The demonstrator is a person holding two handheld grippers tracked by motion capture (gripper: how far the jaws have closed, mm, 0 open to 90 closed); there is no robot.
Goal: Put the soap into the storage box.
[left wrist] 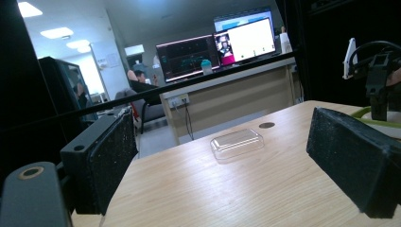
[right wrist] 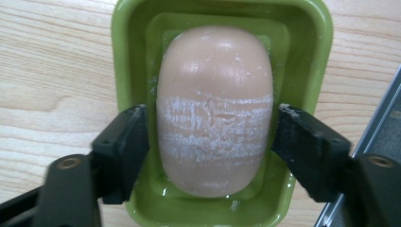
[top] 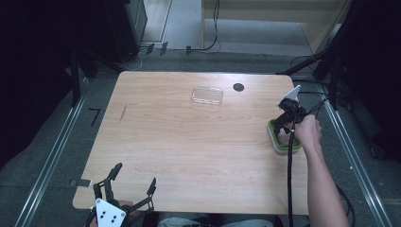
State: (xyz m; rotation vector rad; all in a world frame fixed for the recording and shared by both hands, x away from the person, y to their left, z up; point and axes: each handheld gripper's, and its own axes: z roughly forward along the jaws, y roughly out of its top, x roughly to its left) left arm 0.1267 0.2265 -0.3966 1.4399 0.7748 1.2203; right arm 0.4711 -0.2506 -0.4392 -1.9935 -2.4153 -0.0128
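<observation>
Seen from above at a pale wooden table point(top: 189, 142): right gripper point(top: 286, 124) lowered into a green soap dish point(top: 276, 142) near the table's right edge, gripped by the person's right hand point(top: 309, 131); in the right gripper view, a beige soap bar point(right wrist: 215, 109), streaked white across its middle, lying in the dish point(right wrist: 127, 52) with the black jaws on either side, the pads just beside its flanks with a thin gap, not pressing; left gripper point(top: 130, 187) resting at the near left edge, jaws spread wide, nothing between; clear plastic lid point(top: 207, 95) lying well apart at the far side, just beside a dark round hole point(top: 238, 87).
</observation>
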